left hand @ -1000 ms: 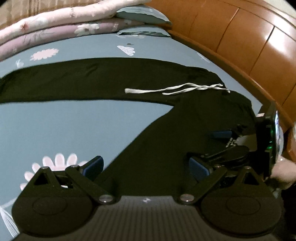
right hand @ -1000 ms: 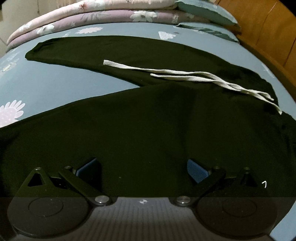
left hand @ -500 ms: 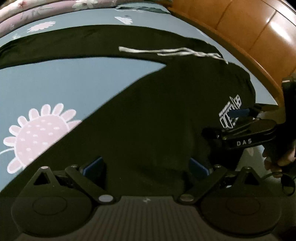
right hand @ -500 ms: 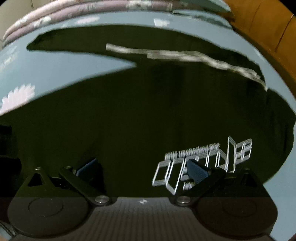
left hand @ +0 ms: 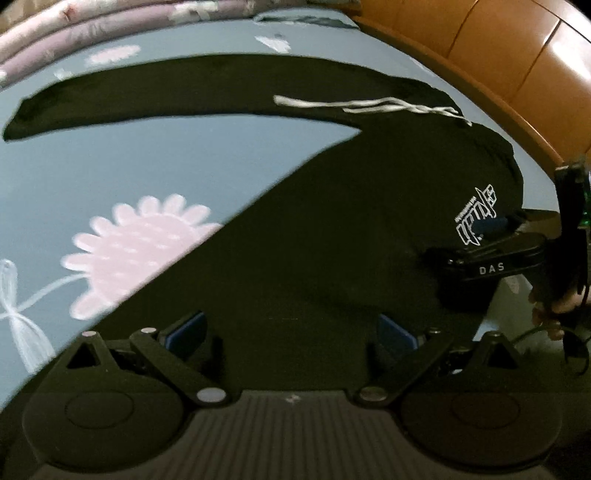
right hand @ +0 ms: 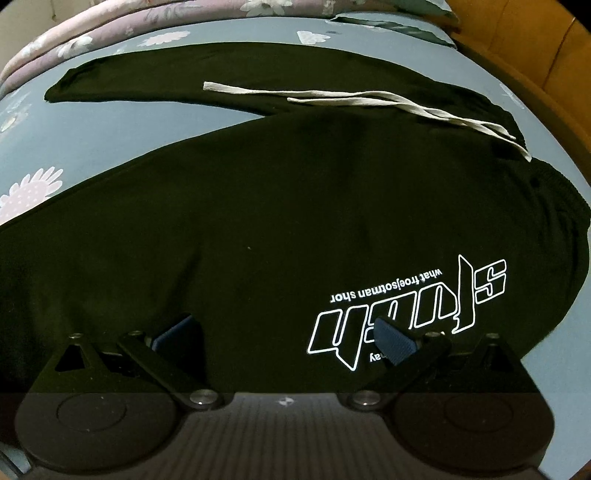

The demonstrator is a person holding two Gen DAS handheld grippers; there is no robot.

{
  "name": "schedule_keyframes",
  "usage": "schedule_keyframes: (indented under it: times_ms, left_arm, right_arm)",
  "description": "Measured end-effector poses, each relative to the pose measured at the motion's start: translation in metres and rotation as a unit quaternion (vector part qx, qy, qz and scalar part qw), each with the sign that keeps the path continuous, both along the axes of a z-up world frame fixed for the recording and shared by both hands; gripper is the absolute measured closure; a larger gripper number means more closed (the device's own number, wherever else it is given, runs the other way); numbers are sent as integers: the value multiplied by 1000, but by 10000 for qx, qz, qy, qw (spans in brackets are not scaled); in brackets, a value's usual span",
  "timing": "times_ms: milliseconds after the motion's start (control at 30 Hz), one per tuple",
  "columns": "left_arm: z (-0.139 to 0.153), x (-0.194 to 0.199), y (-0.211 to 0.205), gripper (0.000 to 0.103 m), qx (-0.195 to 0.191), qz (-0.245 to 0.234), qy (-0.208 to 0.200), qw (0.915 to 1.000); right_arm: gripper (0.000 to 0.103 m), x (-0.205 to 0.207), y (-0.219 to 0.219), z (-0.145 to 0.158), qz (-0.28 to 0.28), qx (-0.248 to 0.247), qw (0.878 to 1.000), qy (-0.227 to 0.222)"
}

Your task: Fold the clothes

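Black drawstring trousers [left hand: 332, 240] [right hand: 258, 221] lie spread on the blue flowered bedsheet [left hand: 166, 158] [right hand: 110, 125], the far leg stretched leftward and the near leg running under both cameras. White drawstrings [left hand: 369, 105] [right hand: 351, 98] trail across the waist area. A white outline logo [left hand: 476, 218] [right hand: 406, 310] shows near the waistband. My left gripper [left hand: 290, 328] is open low over the near leg. My right gripper [right hand: 282, 334] [left hand: 487, 236] is open over the logo, its right pad covering part of it. Neither one holds the cloth.
A wooden headboard [left hand: 498, 55] [right hand: 554, 74] runs along the right. Folded pink and mauve quilts [left hand: 92, 22] [right hand: 147, 18] are stacked at the far end of the bed. A person's hand [left hand: 554, 306] holds the right gripper's handle.
Both grippers have drawn back toward the near side of the trousers, and the white logo has come into view. Their fingers have stayed spread throughout.
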State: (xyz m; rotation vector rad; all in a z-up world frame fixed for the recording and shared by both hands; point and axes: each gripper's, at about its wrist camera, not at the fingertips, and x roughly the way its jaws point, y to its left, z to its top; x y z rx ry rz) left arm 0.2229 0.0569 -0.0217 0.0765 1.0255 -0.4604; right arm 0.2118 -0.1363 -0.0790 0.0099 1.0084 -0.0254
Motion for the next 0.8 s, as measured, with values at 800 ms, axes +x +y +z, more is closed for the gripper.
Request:
schedule_keyframes:
  times_ms: [800]
  left_arm:
    - [-41, -10, 6, 1, 384, -799, 186, 9959]
  right_arm:
    - [0, -3, -4, 0, 149, 37, 9998, -126]
